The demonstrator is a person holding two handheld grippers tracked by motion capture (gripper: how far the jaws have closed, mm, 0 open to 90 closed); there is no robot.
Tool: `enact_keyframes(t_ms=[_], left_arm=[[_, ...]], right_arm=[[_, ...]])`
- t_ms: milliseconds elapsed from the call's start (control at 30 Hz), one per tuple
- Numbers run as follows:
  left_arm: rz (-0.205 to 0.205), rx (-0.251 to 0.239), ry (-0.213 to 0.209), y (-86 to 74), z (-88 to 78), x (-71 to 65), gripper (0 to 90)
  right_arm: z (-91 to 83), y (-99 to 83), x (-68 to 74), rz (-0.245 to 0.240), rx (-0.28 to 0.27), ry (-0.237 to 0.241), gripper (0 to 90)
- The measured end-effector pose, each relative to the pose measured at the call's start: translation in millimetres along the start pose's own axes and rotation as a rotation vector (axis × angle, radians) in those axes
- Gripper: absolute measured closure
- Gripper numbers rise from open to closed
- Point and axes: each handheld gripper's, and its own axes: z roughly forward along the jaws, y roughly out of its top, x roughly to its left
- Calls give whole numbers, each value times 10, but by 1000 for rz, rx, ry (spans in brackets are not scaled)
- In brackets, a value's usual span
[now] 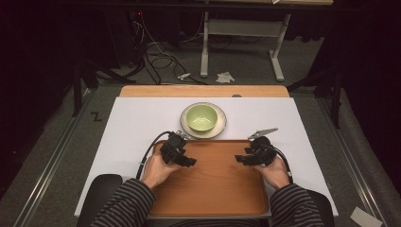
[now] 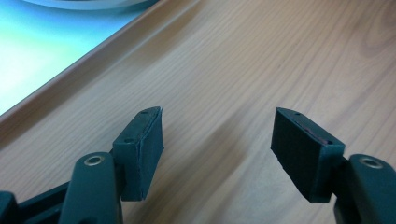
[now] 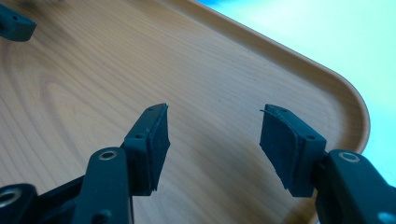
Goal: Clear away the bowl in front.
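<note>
green bowl (image 1: 202,117) on plate (image 1: 220,128) | white mat (image 1: 137,118) | floor cables (image 1: 158,59)

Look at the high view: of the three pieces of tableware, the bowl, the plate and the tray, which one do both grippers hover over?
The wooden tray. Both open grippers, left gripper and right gripper, hang above it; the green bowl sits in the plate beyond its far rim.

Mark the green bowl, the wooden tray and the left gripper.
green bowl (image 1: 202,117), high view, inside bottom.
wooden tray (image 1: 213,182), high view, bare floor.
left gripper (image 2: 217,144), left gripper view, gap between open jaws.
</note>
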Motion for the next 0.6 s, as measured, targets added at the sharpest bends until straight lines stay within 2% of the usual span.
enact_keyframes(t_ms=[100, 333, 500, 600], left_arm=[[-2, 7, 2, -2, 9, -6, 338], [28, 15, 33, -2, 27, -1, 343], [-11, 4, 20, 68, -2, 12, 352], [1, -19, 14, 102, -21, -9, 350]], right_arm=[[9, 2, 17, -2, 1, -6, 435], [-6, 3, 36, -18, 0, -18, 431], [-14, 3, 58, -14, -3, -23, 430], [-8, 4, 59, -30, -3, -28, 428]])
